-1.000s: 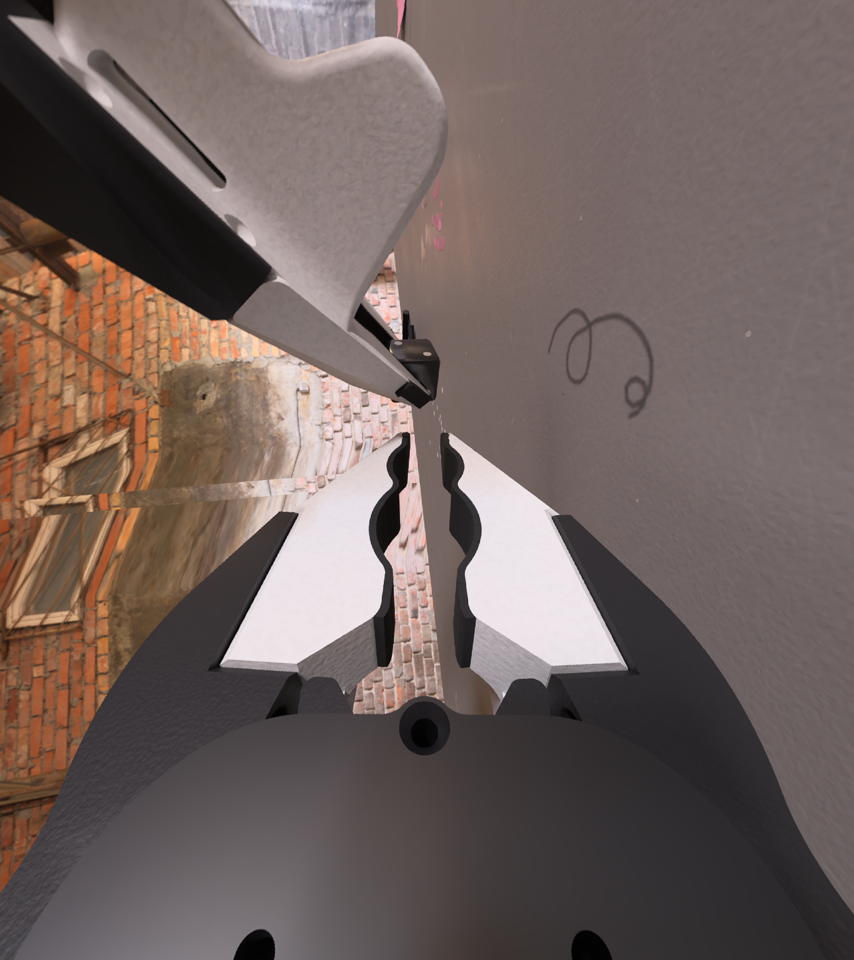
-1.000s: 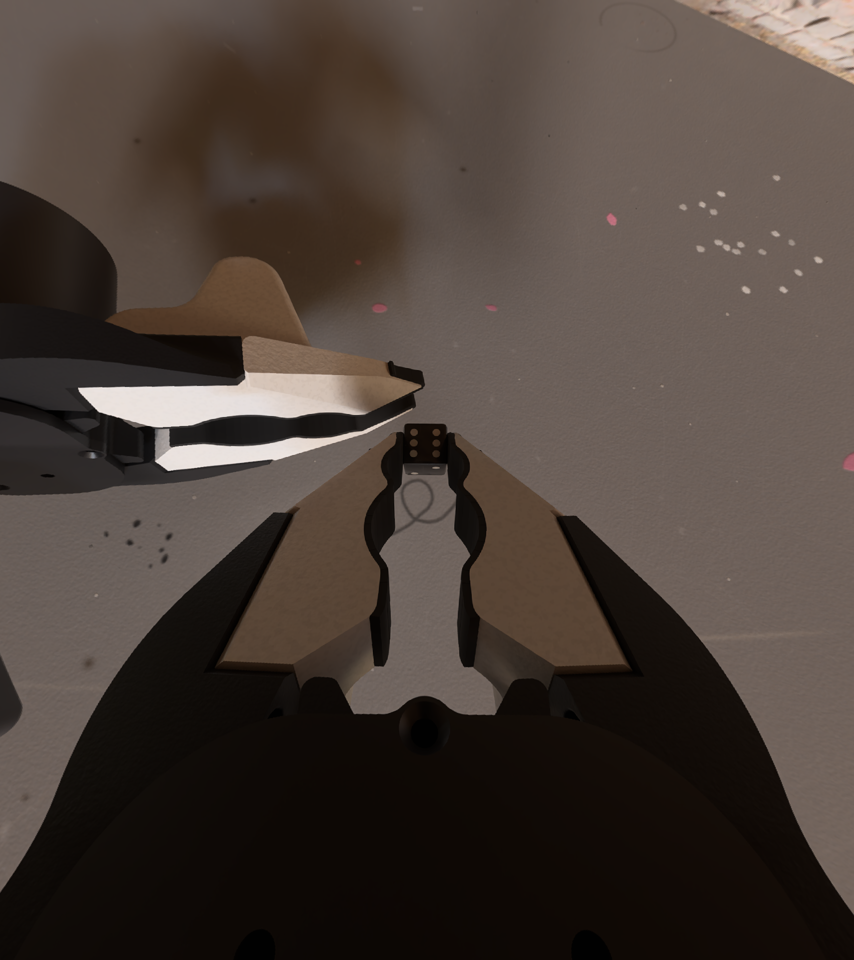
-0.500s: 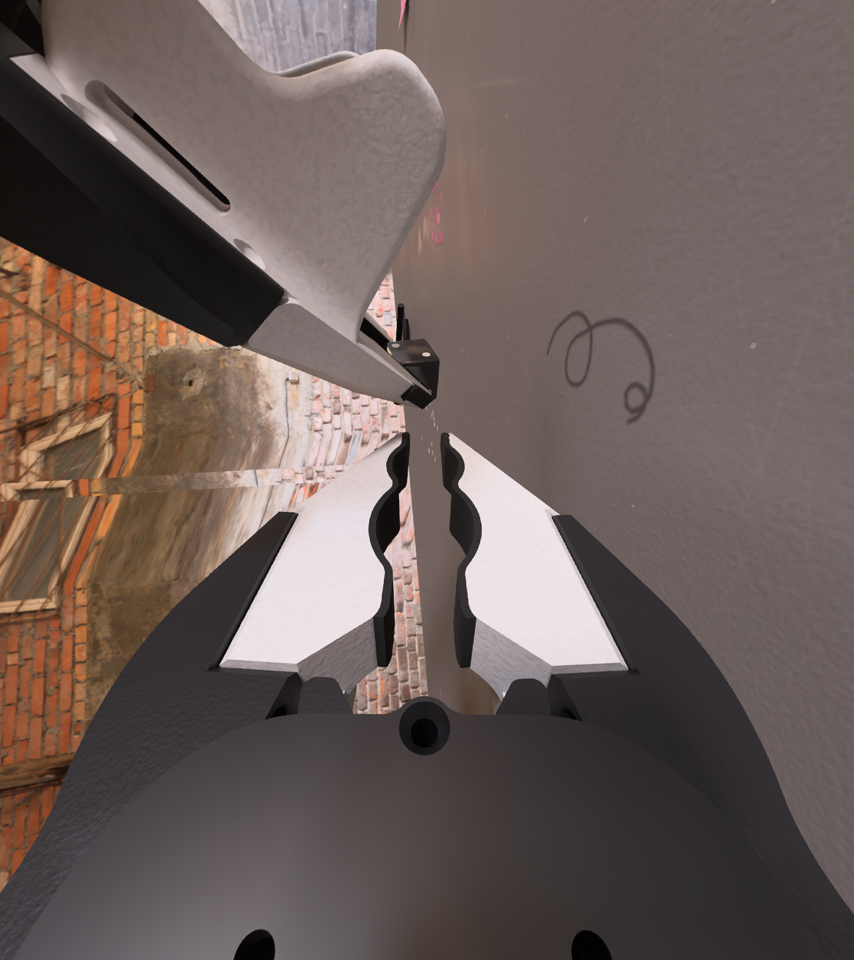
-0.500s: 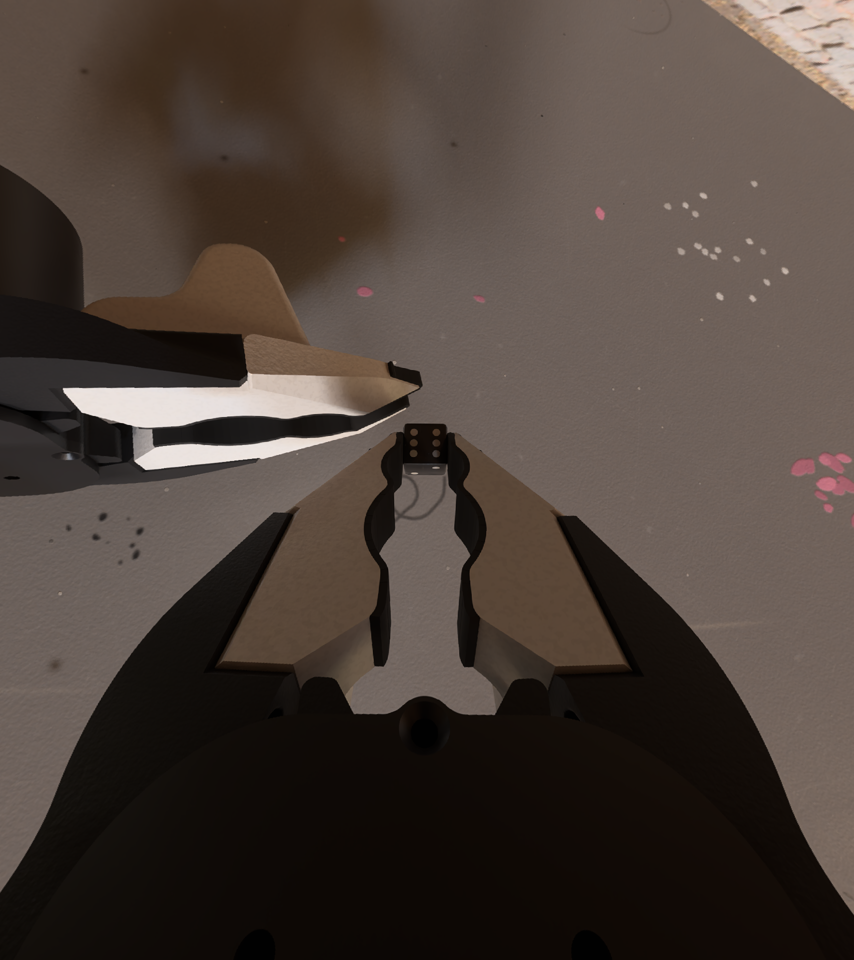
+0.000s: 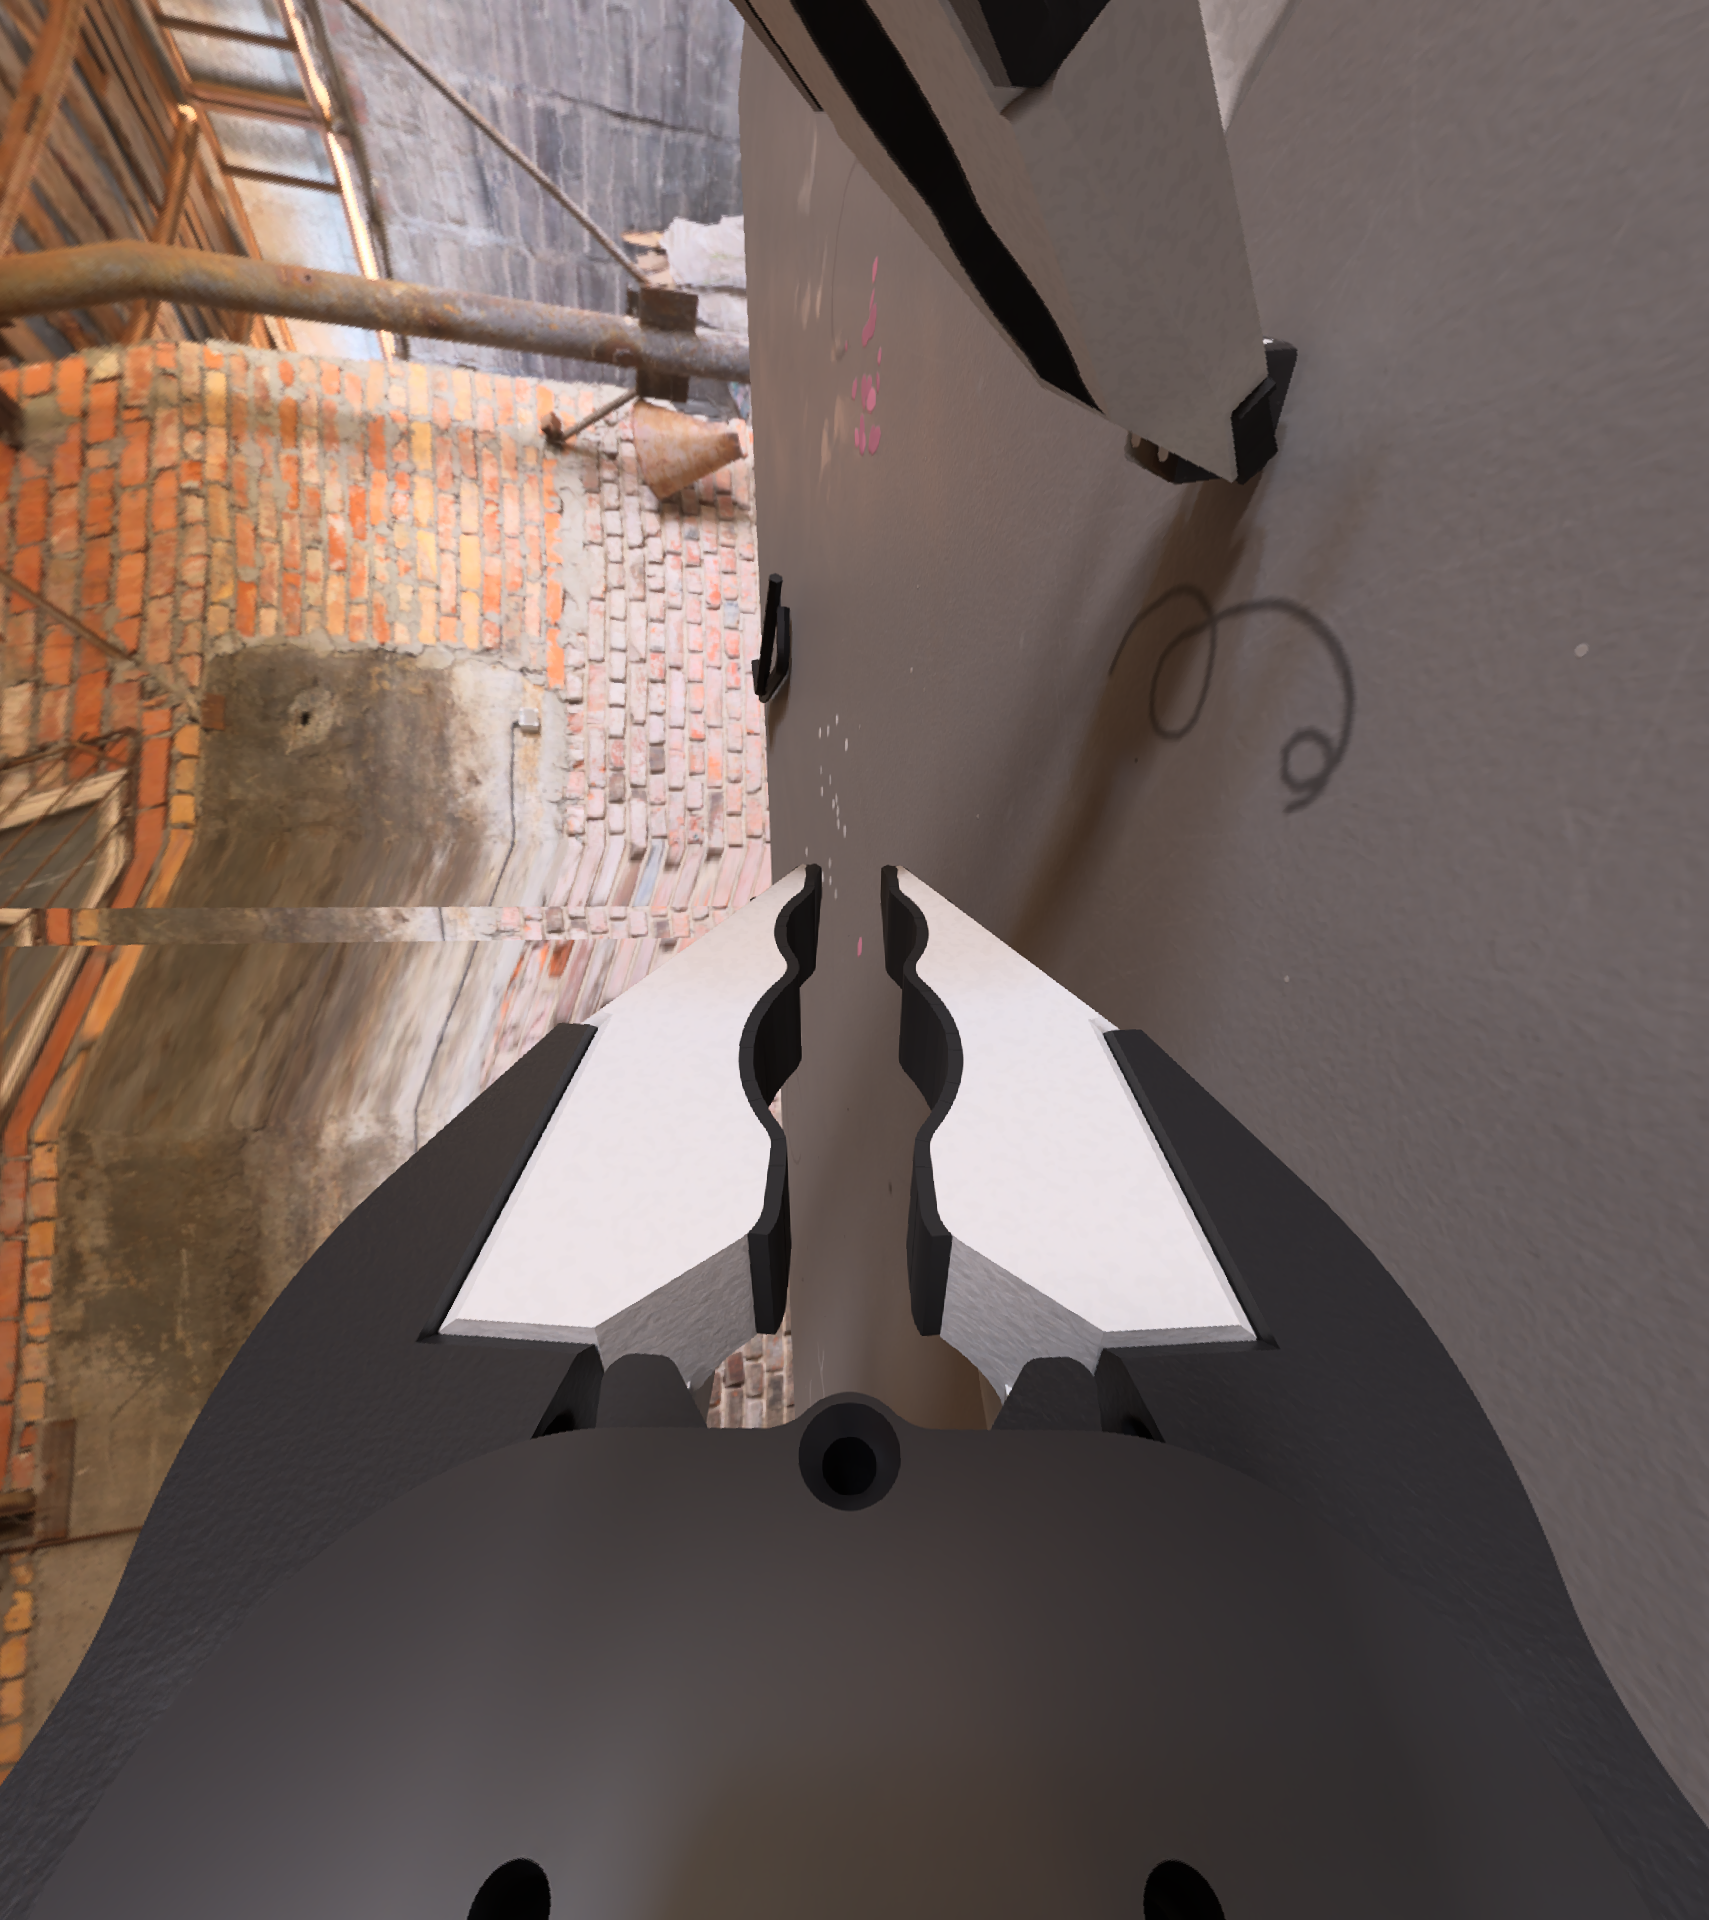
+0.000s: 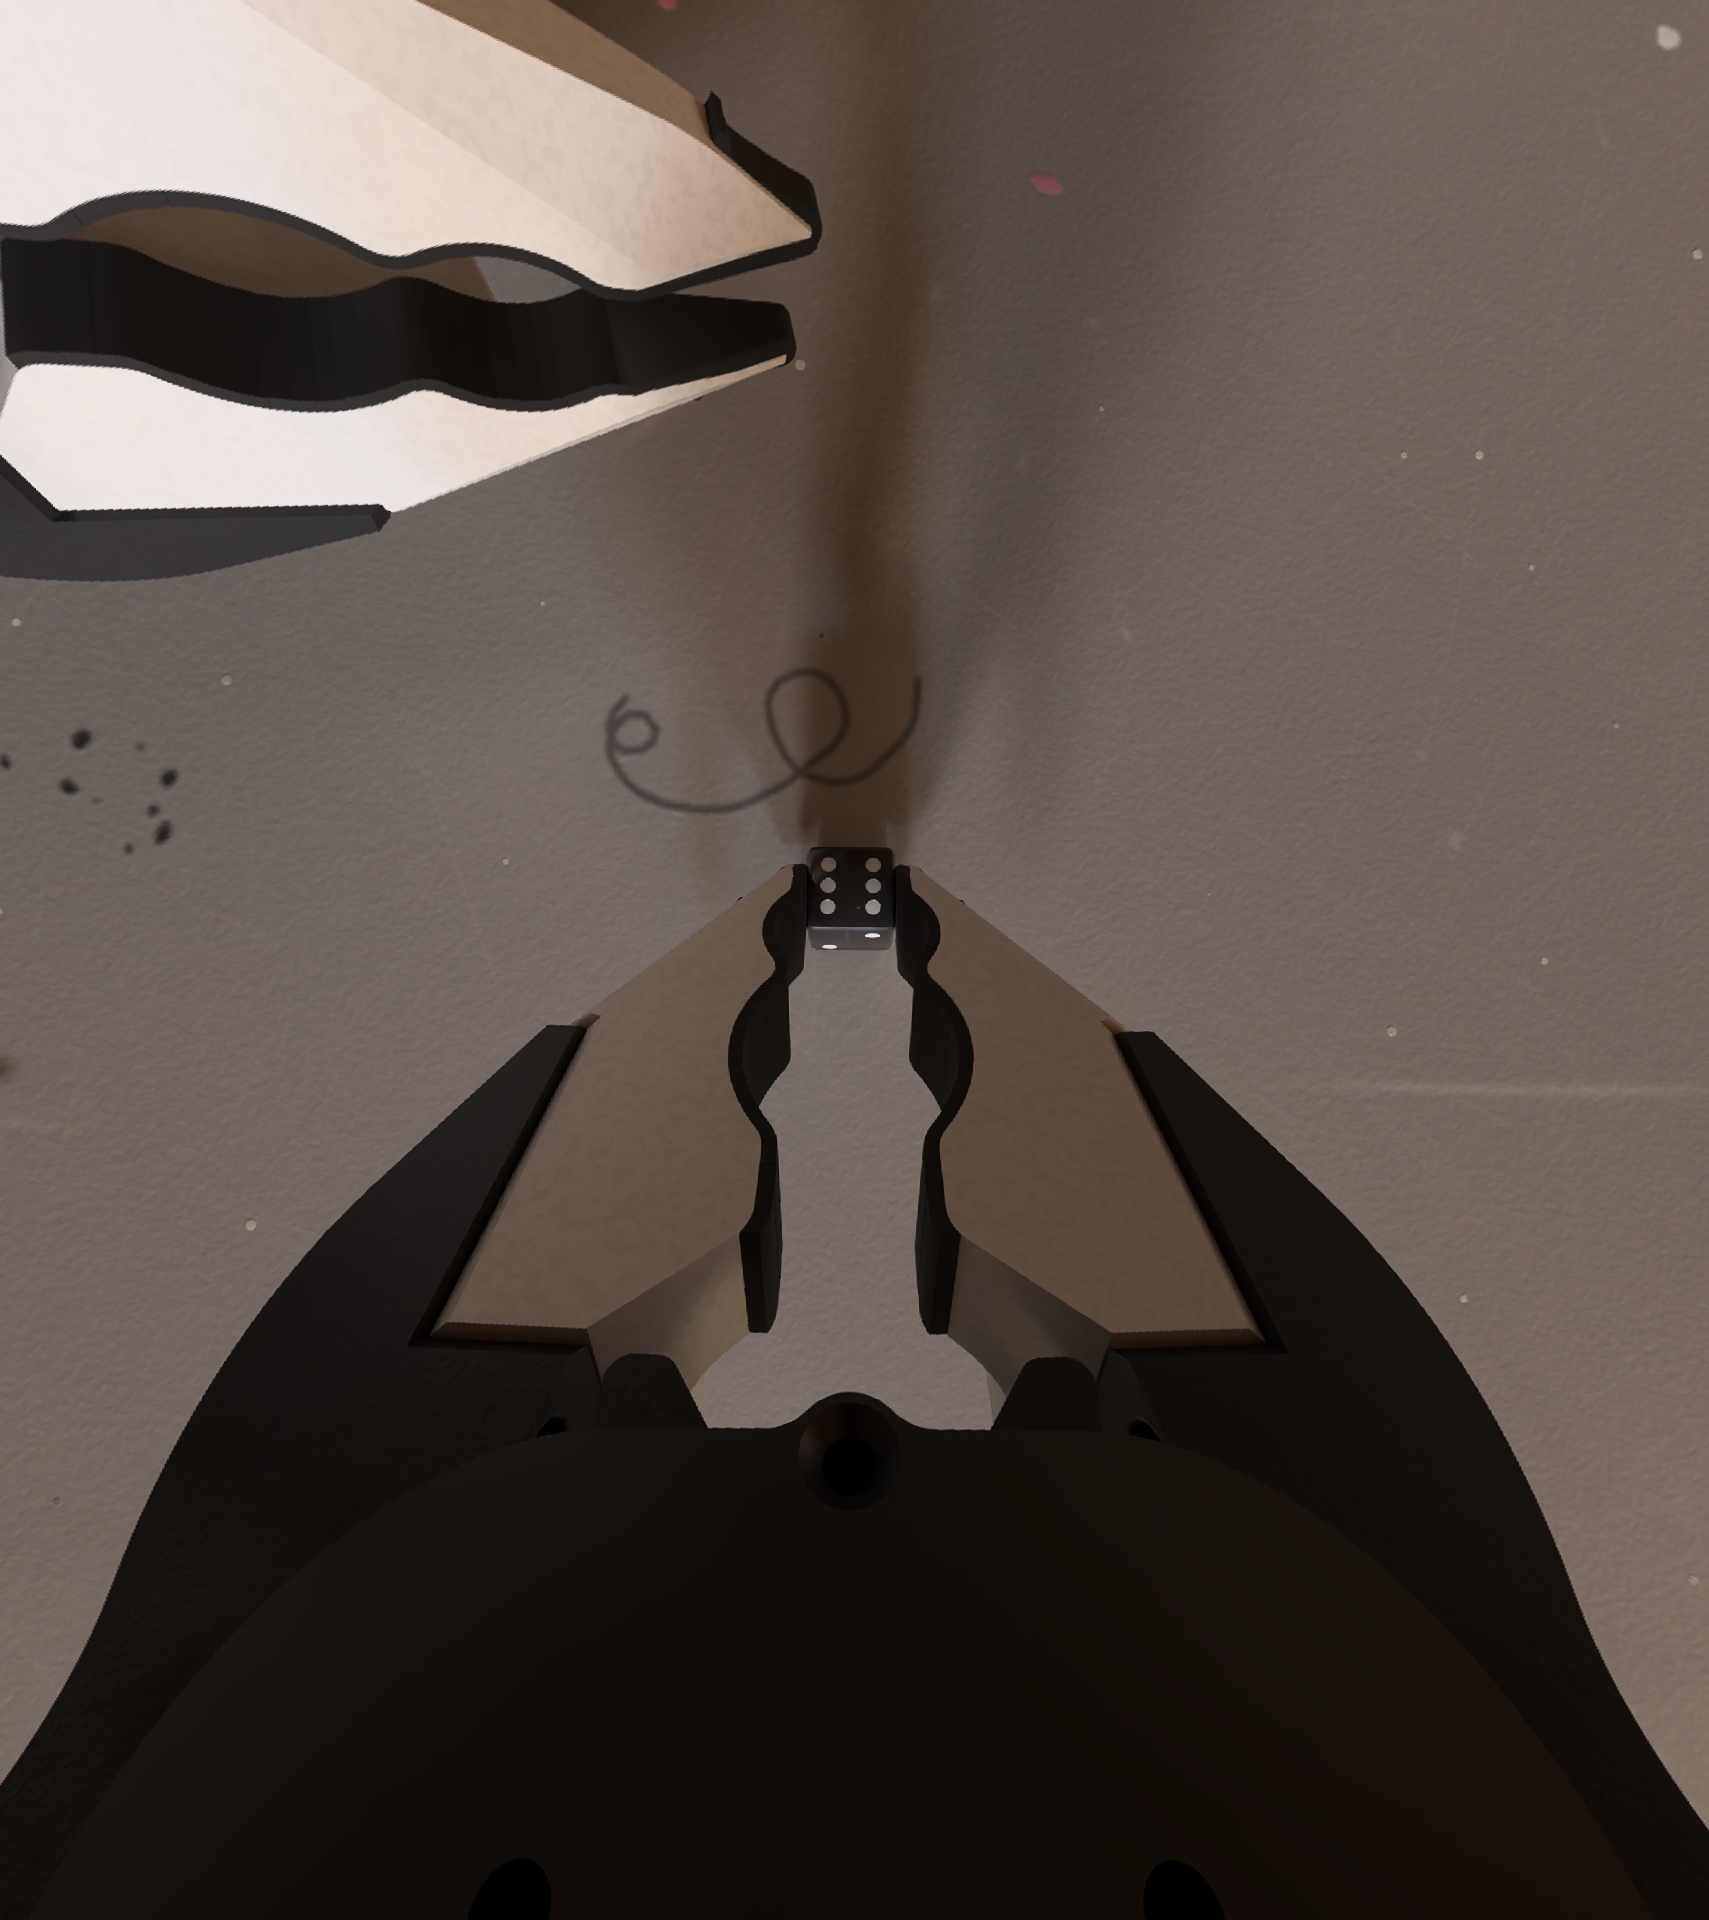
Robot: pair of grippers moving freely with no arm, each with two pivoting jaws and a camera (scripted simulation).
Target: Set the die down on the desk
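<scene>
the right gripper point(image 6: 850, 902) pinches the die point(image 6: 850, 900) at its fingertips, low over the desk point(image 6: 1349, 727) near a scribble point(image 6: 756, 748). the left gripper point(image 5: 846, 883) hangs nearby, jaws slightly parted, empty. i'd ease straight down until the die sits flat, then part the jaws gently so it doesn't roll.

No readable text; only pips on the die point(image 6: 850, 898).

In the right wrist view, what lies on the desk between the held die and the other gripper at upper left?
Only bare desk with a thin dark scribble between the die and the left gripper; no object.
</scene>
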